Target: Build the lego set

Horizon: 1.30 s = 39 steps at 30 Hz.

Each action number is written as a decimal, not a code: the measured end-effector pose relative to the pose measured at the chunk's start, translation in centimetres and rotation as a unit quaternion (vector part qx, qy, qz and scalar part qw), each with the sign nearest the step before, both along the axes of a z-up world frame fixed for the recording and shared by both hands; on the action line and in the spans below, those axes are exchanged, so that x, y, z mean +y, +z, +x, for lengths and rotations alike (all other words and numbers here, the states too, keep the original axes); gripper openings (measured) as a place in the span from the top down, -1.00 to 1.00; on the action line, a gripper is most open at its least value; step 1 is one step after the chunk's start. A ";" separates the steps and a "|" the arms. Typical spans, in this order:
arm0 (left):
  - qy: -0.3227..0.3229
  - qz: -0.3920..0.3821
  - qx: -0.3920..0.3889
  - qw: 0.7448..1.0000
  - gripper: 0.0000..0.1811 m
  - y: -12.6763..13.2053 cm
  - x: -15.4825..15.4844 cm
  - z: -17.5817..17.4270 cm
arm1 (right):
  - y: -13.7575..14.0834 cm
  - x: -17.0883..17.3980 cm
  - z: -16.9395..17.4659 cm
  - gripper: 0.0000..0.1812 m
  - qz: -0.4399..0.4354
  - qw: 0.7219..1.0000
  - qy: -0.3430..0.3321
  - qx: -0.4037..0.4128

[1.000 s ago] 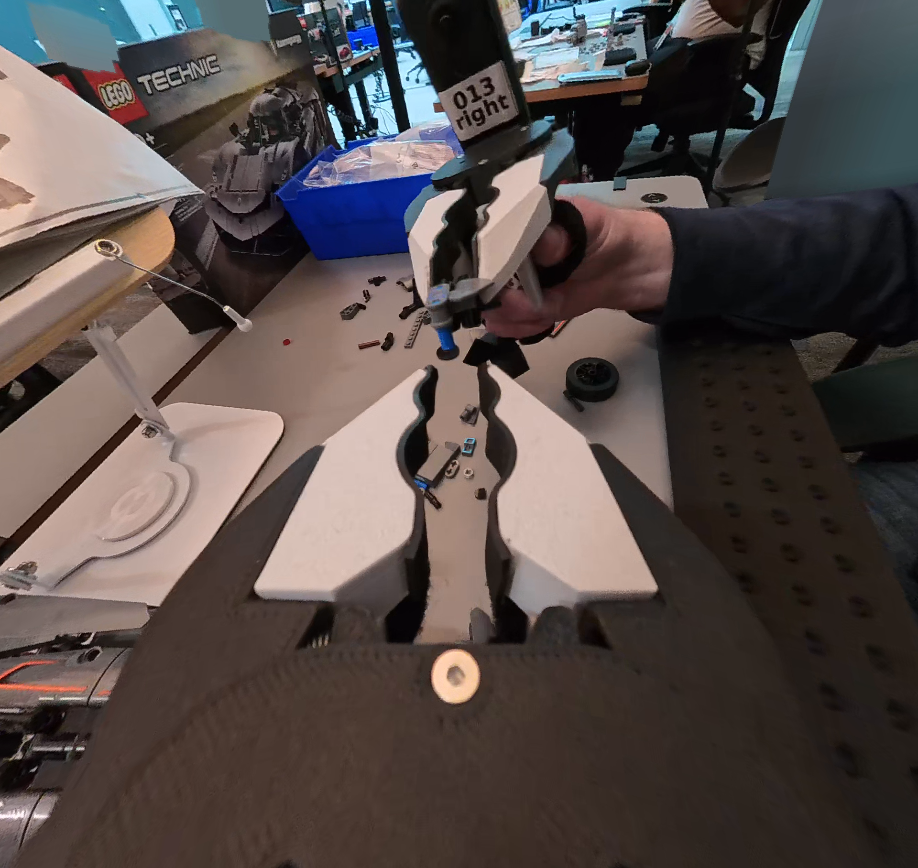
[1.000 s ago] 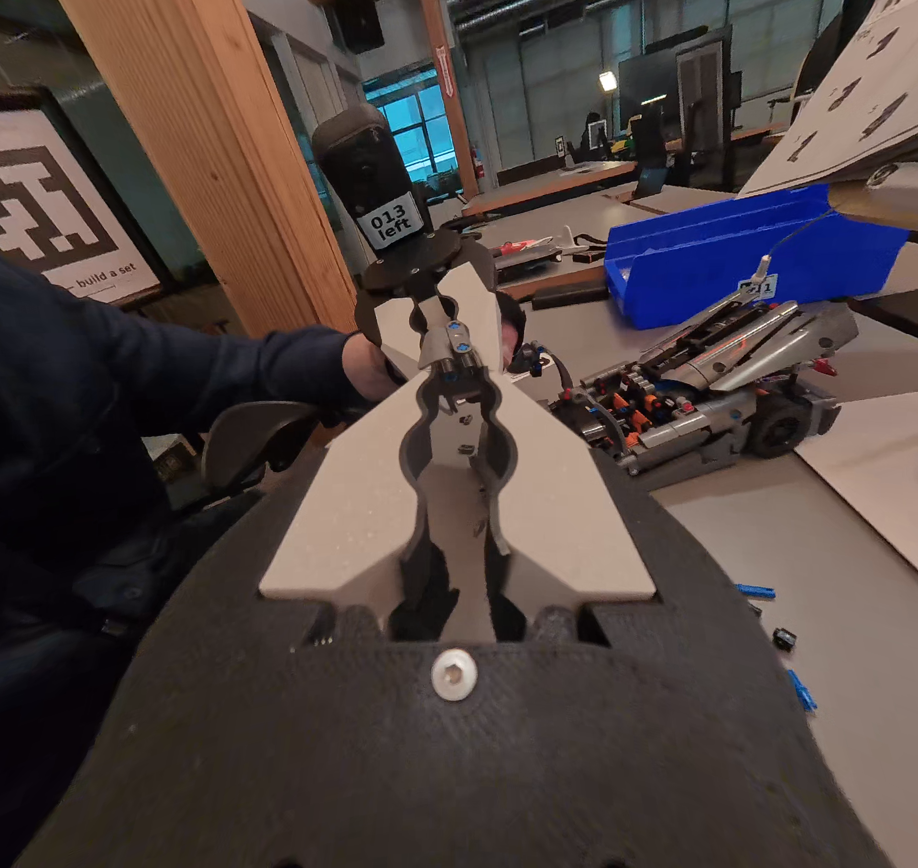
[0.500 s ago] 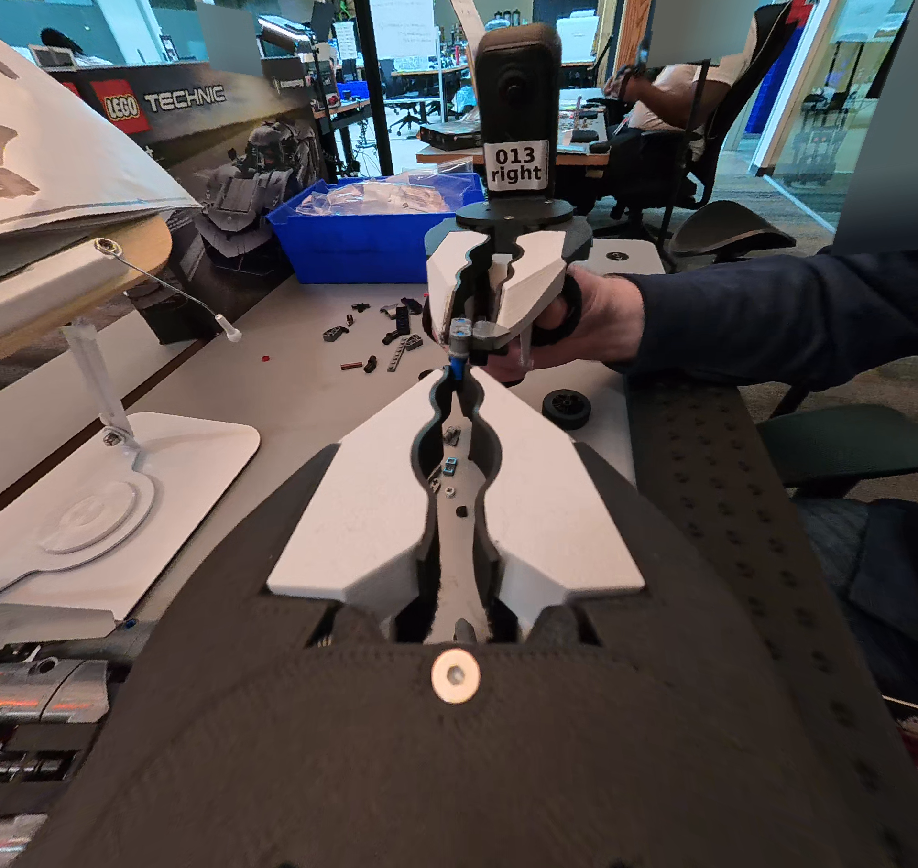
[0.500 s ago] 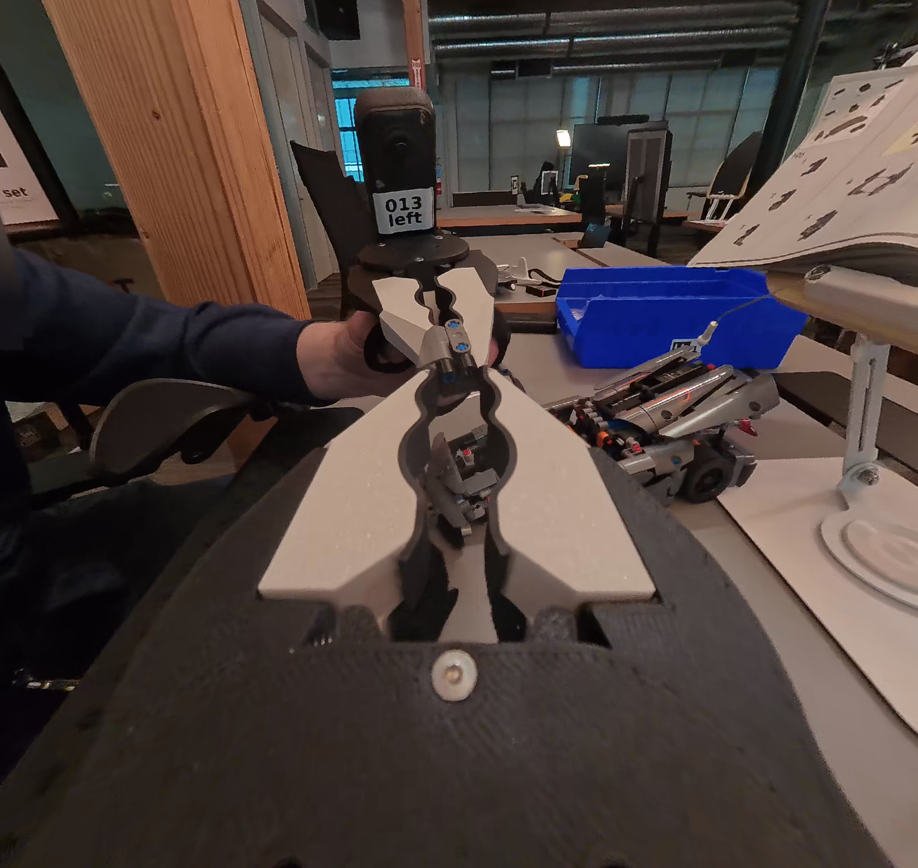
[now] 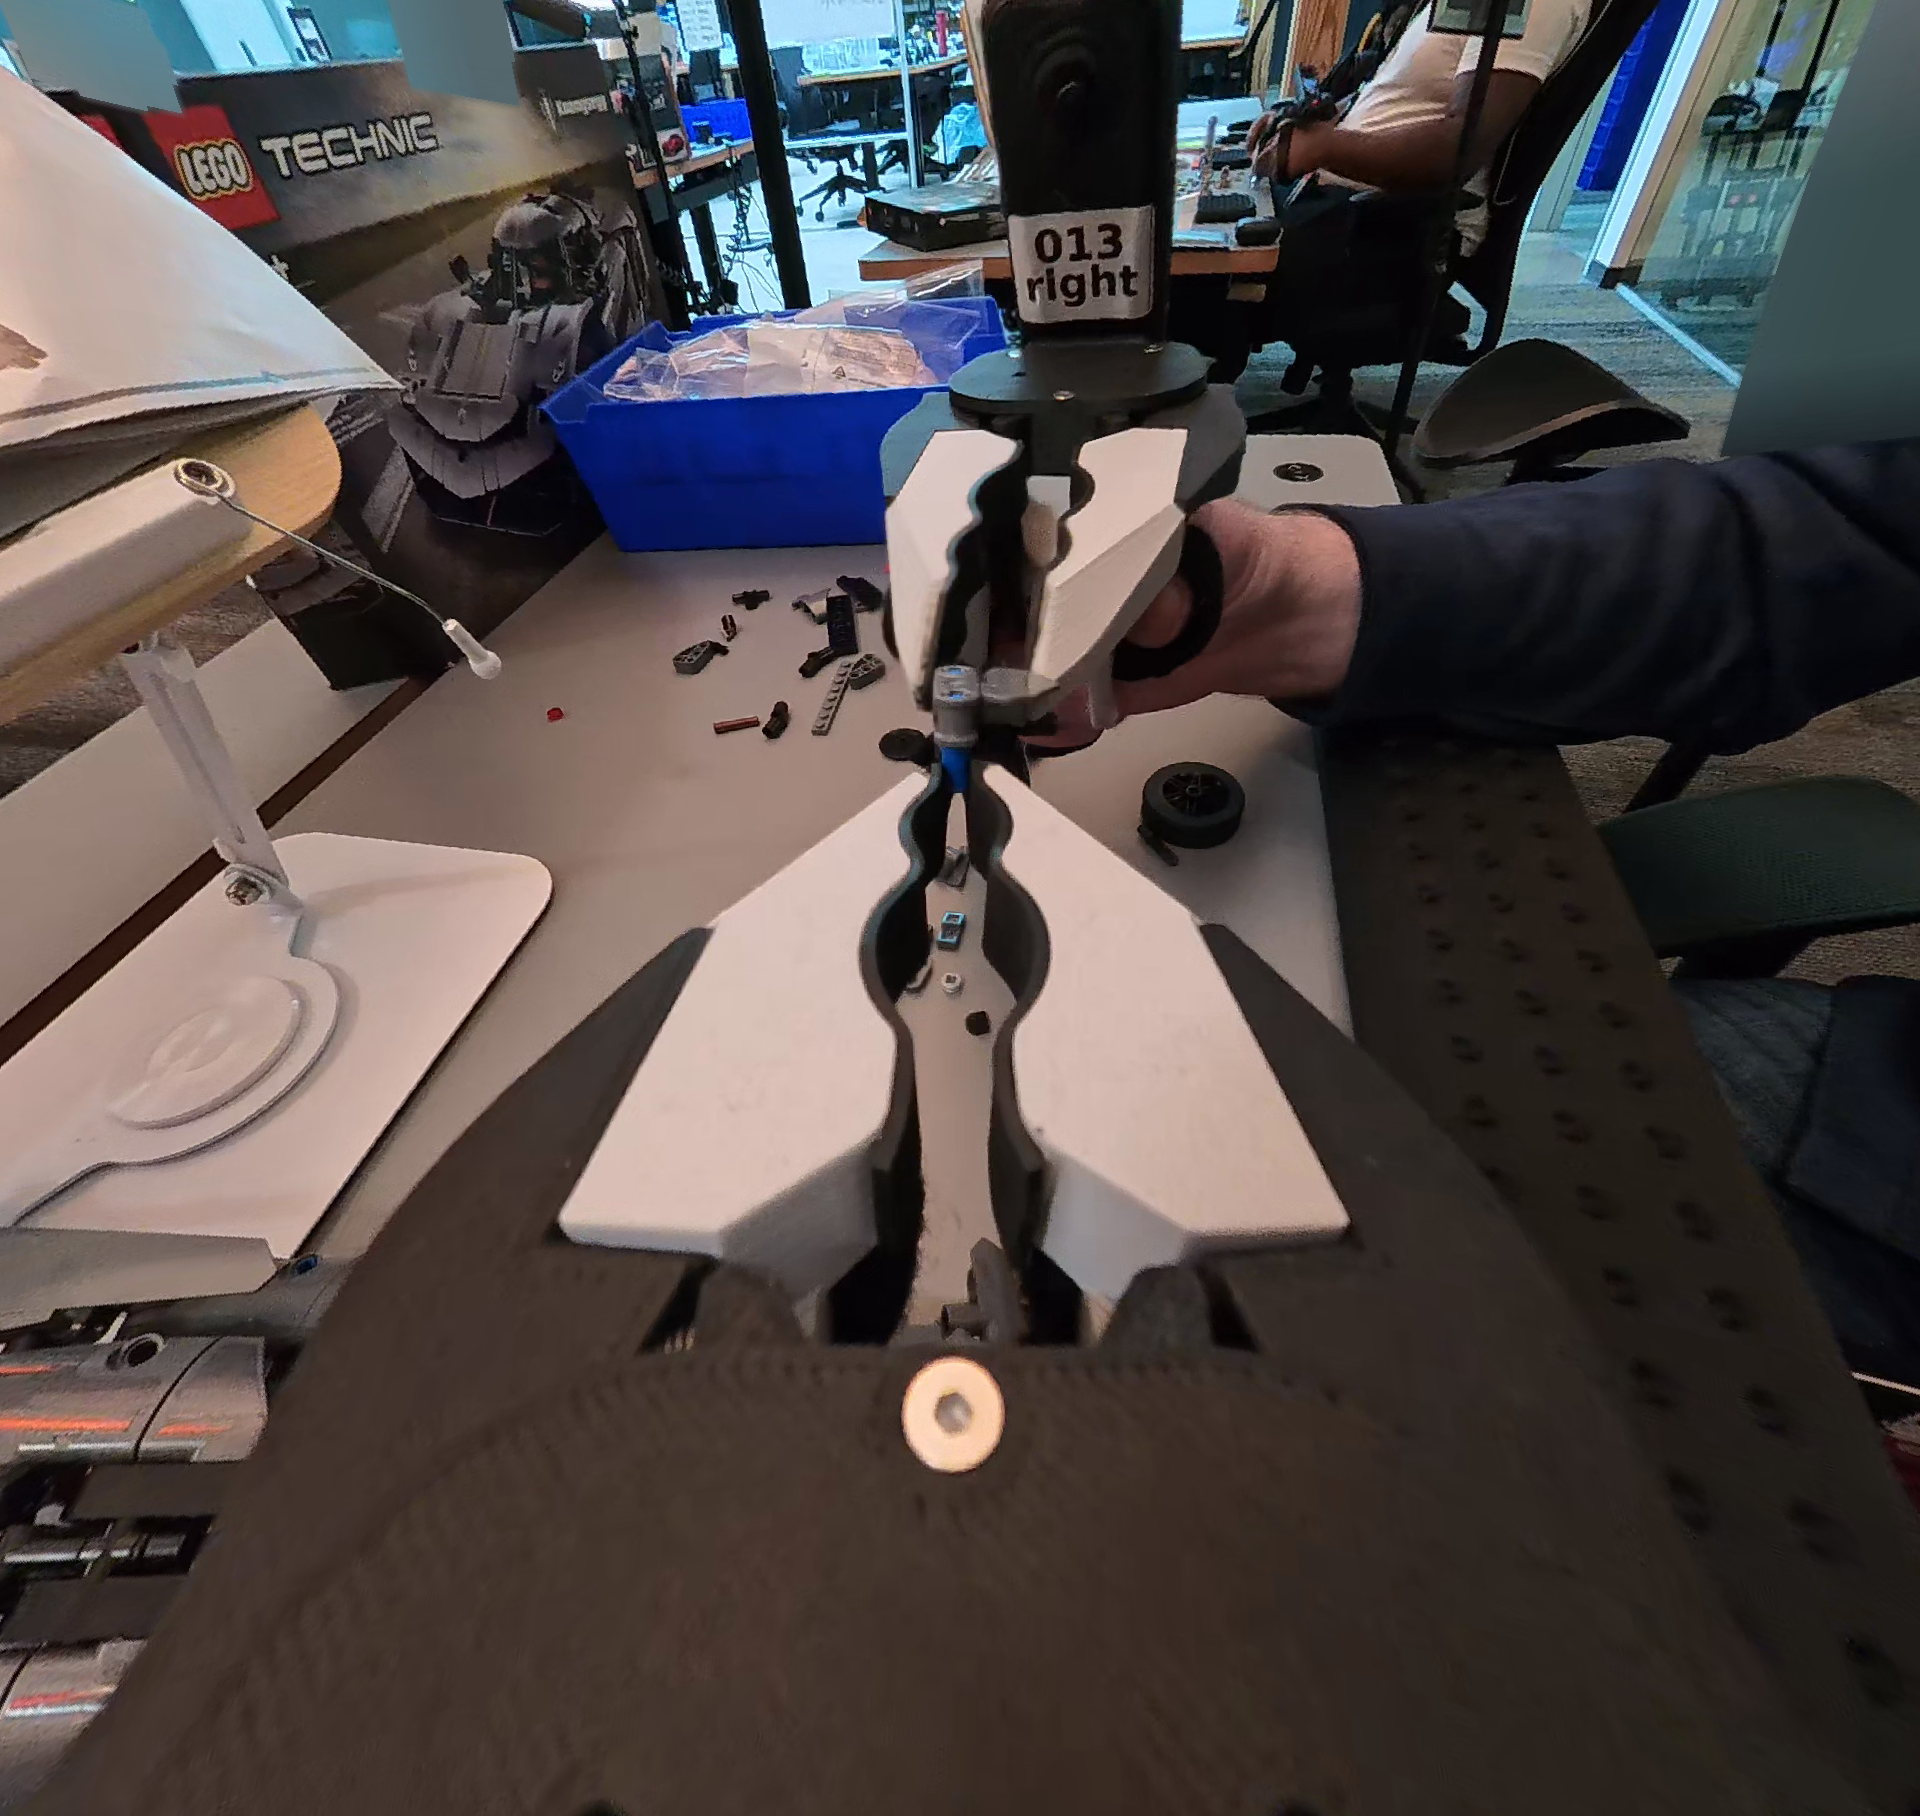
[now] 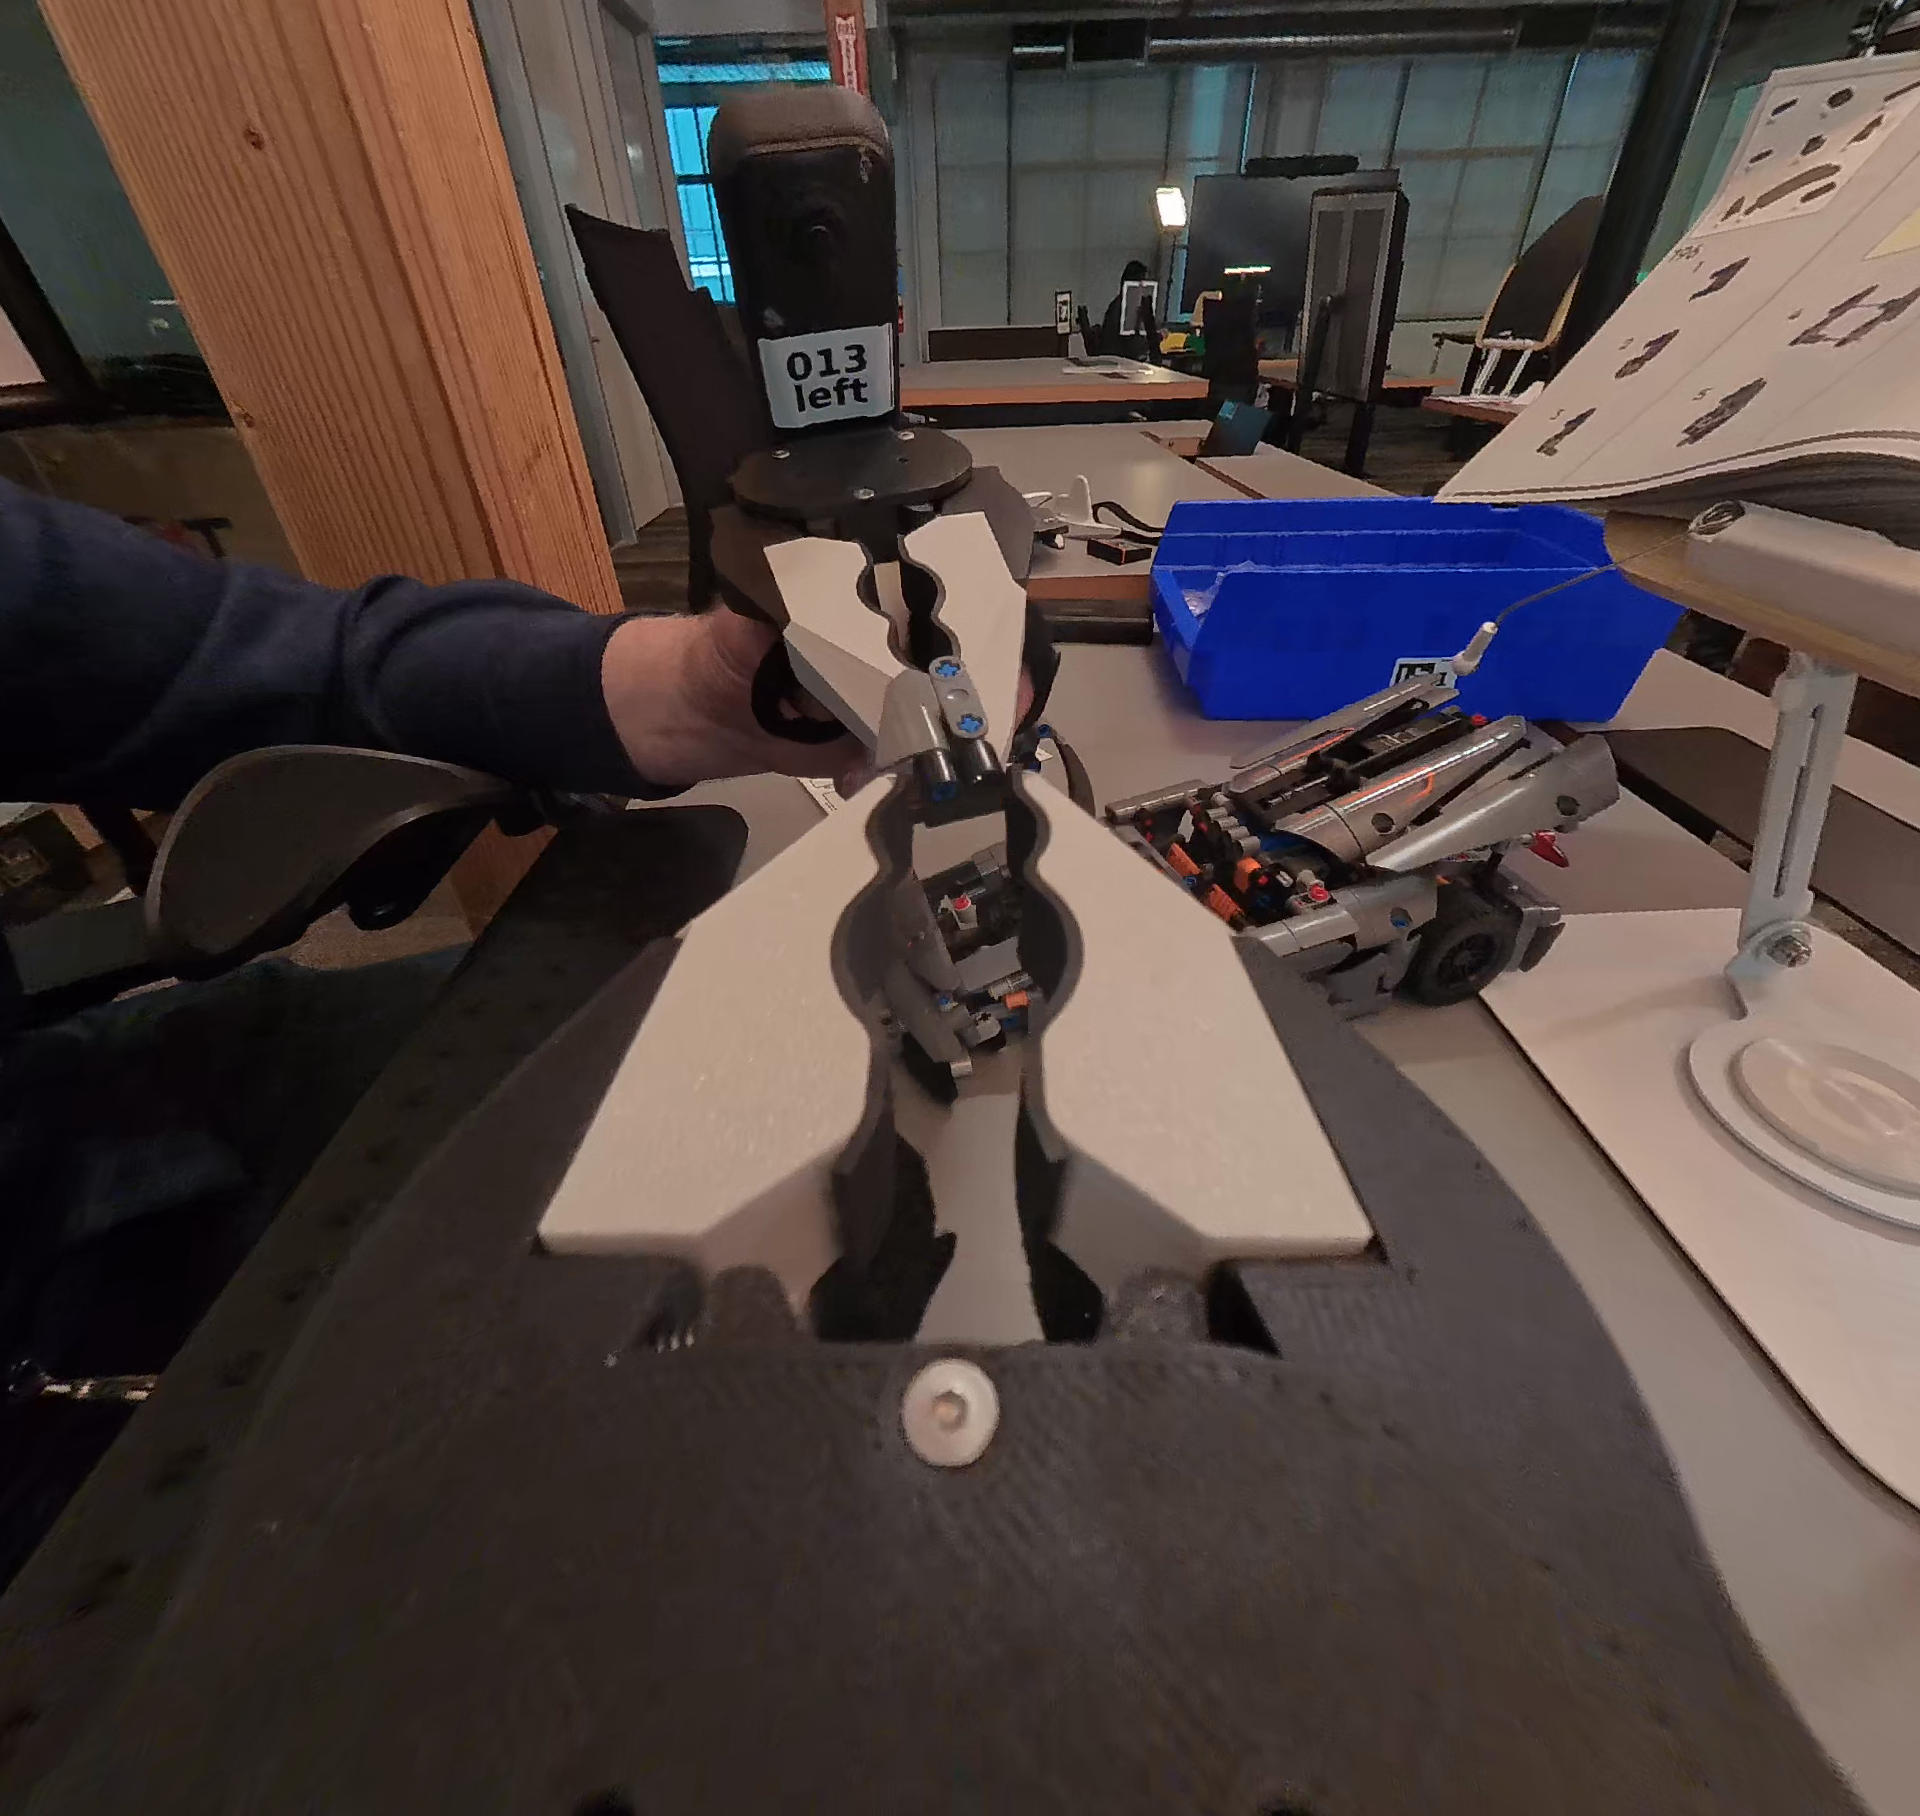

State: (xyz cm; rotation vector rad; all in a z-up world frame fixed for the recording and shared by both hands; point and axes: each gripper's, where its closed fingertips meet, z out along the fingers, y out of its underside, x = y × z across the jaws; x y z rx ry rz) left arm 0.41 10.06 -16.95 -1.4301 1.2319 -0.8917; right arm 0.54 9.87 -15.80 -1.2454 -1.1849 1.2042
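Grey piece [image 5: 977,701], blue pin [image 5: 954,764]: both hand-held grippers pinching it, left [image 5: 956,790], right [image 6: 951,795]; uneven pull risks dropping it onto the bench [image 5: 623,790].

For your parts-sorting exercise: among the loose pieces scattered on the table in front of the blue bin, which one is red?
The tiny red stud, lying alone left of the dark pieces; all the others are black, grey or brown.

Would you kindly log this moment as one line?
left gripper: shut on small grey piece | right gripper: shut on same piece | car model: on table
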 end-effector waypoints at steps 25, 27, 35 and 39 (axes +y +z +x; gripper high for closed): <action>-0.035 -0.004 -0.007 0.999 1.00 0.5 -0.9 -0.9 | 1.0 0.6 1.2 0.76 -0.042 0.999 0.013 0.030; -0.040 -0.001 -0.006 0.999 1.00 0.4 -1.1 -0.9 | 1.0 0.5 1.1 0.76 -0.036 0.999 0.014 0.028; -0.050 -0.008 -0.001 0.999 1.00 0.0 -1.3 -0.5 | -0.2 -1.0 -0.1 0.72 -0.022 0.999 0.044 -0.007; -0.046 -0.006 0.002 0.999 1.00 -0.2 -1.2 -0.4 | -0.2 -1.3 -0.3 0.86 0.008 0.999 0.037 -0.014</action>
